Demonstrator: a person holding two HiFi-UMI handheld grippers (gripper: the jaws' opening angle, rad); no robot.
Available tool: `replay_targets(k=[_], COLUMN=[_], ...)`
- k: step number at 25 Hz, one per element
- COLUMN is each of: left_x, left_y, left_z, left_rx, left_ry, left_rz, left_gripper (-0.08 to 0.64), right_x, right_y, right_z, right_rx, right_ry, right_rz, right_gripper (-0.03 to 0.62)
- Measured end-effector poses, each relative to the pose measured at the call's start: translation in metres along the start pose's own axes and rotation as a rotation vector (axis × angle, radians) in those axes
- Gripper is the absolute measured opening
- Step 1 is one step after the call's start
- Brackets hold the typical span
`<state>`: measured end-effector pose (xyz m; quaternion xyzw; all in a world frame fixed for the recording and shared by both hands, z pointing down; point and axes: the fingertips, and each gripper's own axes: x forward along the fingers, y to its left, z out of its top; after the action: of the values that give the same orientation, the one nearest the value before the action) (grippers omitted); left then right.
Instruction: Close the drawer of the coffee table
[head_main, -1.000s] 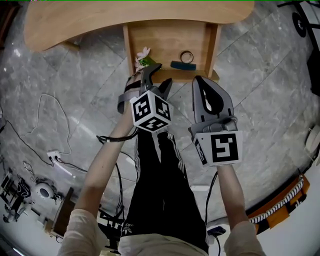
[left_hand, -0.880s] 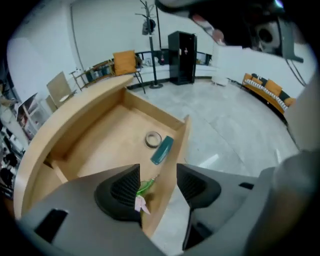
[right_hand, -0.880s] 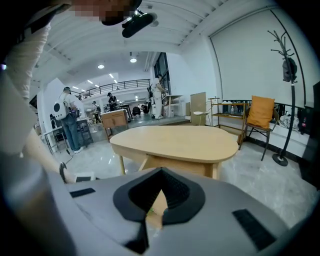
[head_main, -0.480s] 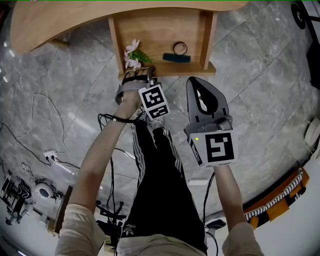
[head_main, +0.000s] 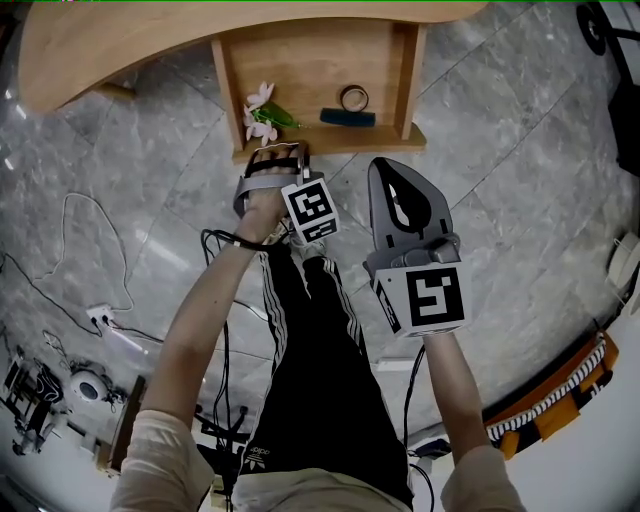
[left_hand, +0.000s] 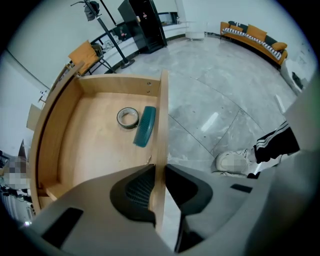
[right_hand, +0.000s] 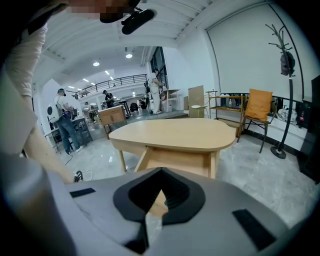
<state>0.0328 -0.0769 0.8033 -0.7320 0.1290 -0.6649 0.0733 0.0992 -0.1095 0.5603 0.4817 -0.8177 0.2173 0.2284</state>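
Your left tongs (left_hand: 159, 172) have just closed on the drawer front (left_hand: 162, 120), evidently as a grip for pushing it in; your right tongs (right_hand: 152, 212) are shut, empty, held apart

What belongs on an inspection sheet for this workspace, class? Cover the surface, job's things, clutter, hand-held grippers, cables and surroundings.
Surface: grey stone-tiled floor; wooden coffee table.
Job's things: drawer pulled open, its front panel clear of the table.
Clutter: tape roll, teal comb and pink flower sprig inside the drawer.
Grippers: left hand-held gripper, jaws just closed further, clamps the front panel; right hand-held gripper shut, empty, short of the drawer.
Cables: black cable at the left wrist; white cable across the floor.
Surroundings: orange chair, coat stand, people at far workbenches.
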Motion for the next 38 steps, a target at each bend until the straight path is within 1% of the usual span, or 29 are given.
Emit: replay_targets(k=[2, 5, 10, 15, 18, 22, 25, 29, 32, 38], left_x=[-0.004, -0.019, -0.055, -0.093, -0.108, -0.119, -0.122, -0.114, -0.105, -0.086], left_y=[0.001, 0.005, 0.017, 0.036, 0.046, 0.058, 0.072, 0.099, 0.116, 0.133], left_z=[0.0, 0.002, 0.007, 0.01, 0.012, 0.012, 0.013, 0.014, 0.015, 0.012], left_rx=[-0.002, -0.01, -0.066, -0.11, -0.128, -0.155, -0.182, -0.193, -0.198, -0.211], left_ry=[0.001, -0.01, -0.038, -0.069, -0.082, -0.078, -0.074, -0.068, -0.068, -0.056], left_rz=[-0.005, 0.01, 0.021, 0.033, 0.034, 0.043, 0.052, 0.077, 0.091, 0.087], left_gripper=[0.077, 0.074, 0.075, 0.075, 0.077, 0.078, 0.081, 0.083, 0.083, 0.084], right_x=[-0.003, -0.011, -0.02, -0.028, -0.027, -0.028, -0.031, -0.026, -0.021, -0.004], right_y=[0.0, 0.001, 0.004, 0.007, 0.012, 0.017, 0.017, 0.015, 0.013, 0.012], right_z=[0.0, 0.003, 0.013, 0.043, 0.06, 0.077, 0.084, 0.087, 0.086, 0.096], right_rx=[0.004, 0.006, 0.01, 0.06, 0.053, 0.057, 0.069, 0.069, 0.088, 0.097], right_ry=[0.003, 0.003, -0.003, -0.048, -0.067, -0.087, -0.096, -0.095, -0.096, -0.115], right_rz=[-0.005, -0.004, -0.016, -0.008, -0.003, 0.018, 0.011, 0.013, 0.007, 0.006], right_gripper=[0.006, 0.006, 0.006, 0.006, 0.006, 0.006, 0.006, 0.006, 0.005, 0.006])
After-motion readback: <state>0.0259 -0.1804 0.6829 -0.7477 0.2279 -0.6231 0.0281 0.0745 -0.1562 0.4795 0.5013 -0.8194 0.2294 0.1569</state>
